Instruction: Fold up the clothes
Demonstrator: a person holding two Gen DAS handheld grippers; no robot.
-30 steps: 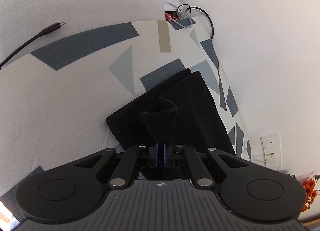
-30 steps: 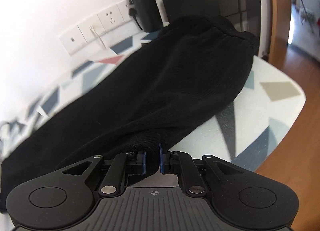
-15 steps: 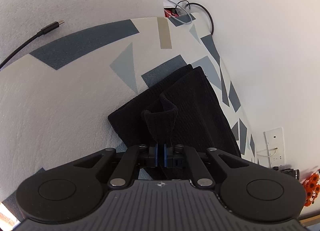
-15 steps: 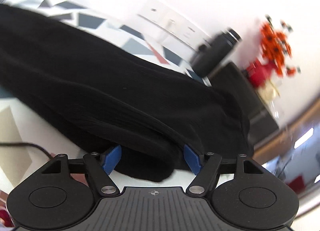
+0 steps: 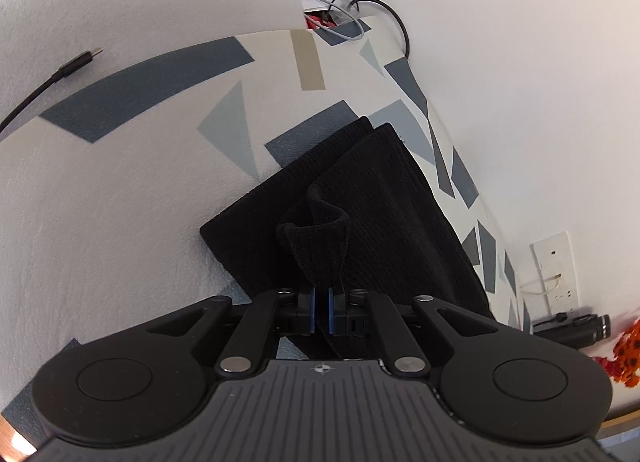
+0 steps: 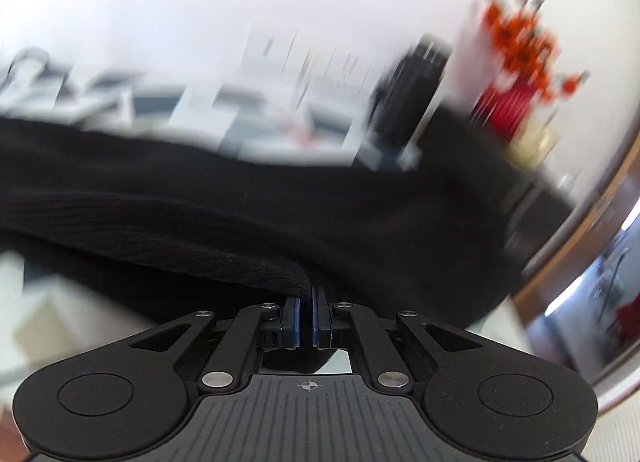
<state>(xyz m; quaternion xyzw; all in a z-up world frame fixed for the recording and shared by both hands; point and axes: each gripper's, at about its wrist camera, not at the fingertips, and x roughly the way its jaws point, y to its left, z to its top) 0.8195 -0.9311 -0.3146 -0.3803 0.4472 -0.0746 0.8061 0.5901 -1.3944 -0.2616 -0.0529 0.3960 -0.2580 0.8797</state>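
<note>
The black garment (image 5: 360, 214) lies stretched along the patterned bench (image 5: 120, 182) beside the white wall. The left gripper (image 5: 320, 312) has its jaws pinched tight on a raised fold at one end. The right gripper (image 6: 306, 318), in a blurred view, has just snapped its jaws closed on the garment's ribbed edge (image 6: 276, 276).

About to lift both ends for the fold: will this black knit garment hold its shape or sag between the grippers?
Probably sags: the black garment already curls limply above the left gripper. The thick ribbed knit looks fairly heavy, so expect the middle to drag on the table. Its rough texture should resist slipping from the right gripper.
</note>
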